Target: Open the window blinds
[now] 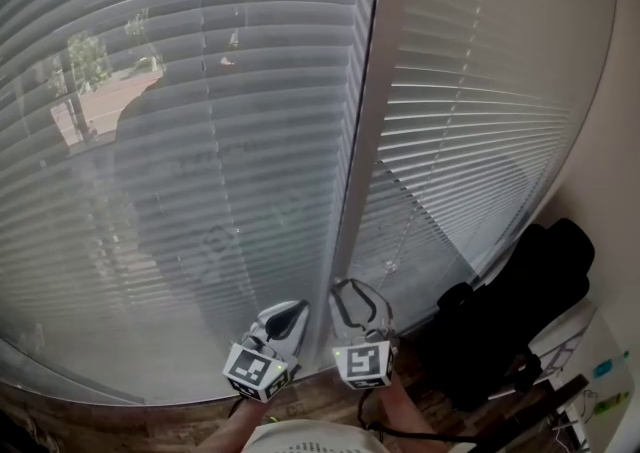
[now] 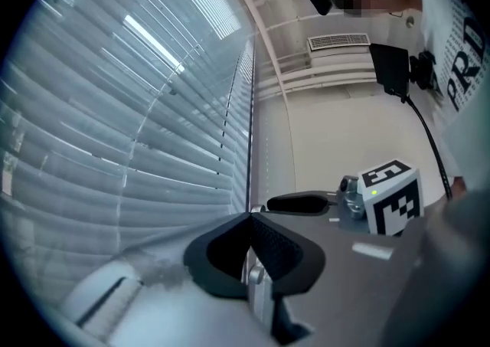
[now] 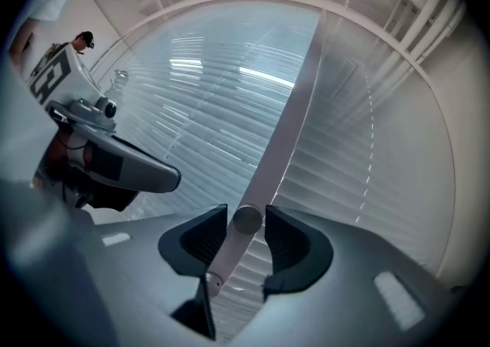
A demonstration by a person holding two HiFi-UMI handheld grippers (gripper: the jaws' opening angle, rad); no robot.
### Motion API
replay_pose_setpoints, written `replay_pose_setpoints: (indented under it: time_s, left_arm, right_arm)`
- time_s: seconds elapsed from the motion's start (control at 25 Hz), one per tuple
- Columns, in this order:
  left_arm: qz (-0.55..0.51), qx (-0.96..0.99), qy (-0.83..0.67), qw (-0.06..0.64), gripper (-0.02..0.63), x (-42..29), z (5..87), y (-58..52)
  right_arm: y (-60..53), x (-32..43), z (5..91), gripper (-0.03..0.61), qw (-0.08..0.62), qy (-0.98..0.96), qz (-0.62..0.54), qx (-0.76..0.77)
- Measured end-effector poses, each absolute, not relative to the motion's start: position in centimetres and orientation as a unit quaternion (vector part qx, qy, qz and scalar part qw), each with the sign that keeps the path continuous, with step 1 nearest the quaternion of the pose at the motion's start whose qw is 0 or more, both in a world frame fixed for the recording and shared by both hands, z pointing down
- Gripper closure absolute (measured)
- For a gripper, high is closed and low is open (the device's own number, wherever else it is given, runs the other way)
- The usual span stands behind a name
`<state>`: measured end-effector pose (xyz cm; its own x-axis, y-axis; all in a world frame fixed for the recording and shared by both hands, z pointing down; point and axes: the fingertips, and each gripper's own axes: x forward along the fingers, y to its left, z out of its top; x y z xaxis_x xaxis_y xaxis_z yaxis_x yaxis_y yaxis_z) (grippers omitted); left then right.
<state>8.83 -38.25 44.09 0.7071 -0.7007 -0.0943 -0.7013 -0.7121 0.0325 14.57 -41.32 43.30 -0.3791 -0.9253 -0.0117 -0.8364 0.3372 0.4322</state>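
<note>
Blinds (image 1: 200, 141) cover both panes, slats tilted nearly shut, pale post (image 1: 362, 141) between them, wooden ledge (image 1: 80, 413) below. Left gripper (image 2: 249, 217) closed, empty; right gripper (image 3: 246, 213) jaws apart, gripping nothing

The pale upright window post (image 1: 362, 141) stands between the left-hand grey slatted blind (image 1: 200, 141) and the right-hand grey slatted blind (image 1: 480, 121). Before its foot, the left hand-held gripper (image 1: 290, 314) sits just left. The right hand-held gripper (image 1: 362, 301) sits just right, its jaws flanking a pale round rod (image 3: 246, 219). A black bulky object (image 1: 520, 301) lies well right of the post.
</note>
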Motion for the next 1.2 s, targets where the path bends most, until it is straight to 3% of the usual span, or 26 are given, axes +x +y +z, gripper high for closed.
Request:
replay_pose_setpoints:
  time_s: [1.2]
  left_arm:
    - [0.05,-0.931,0.359,0.035,0.621,10.7,42.4,-40.0]
  right_arm:
    - [-43.1,14.5,43.8,0.437,0.103,-0.817,-0.152,0.547]
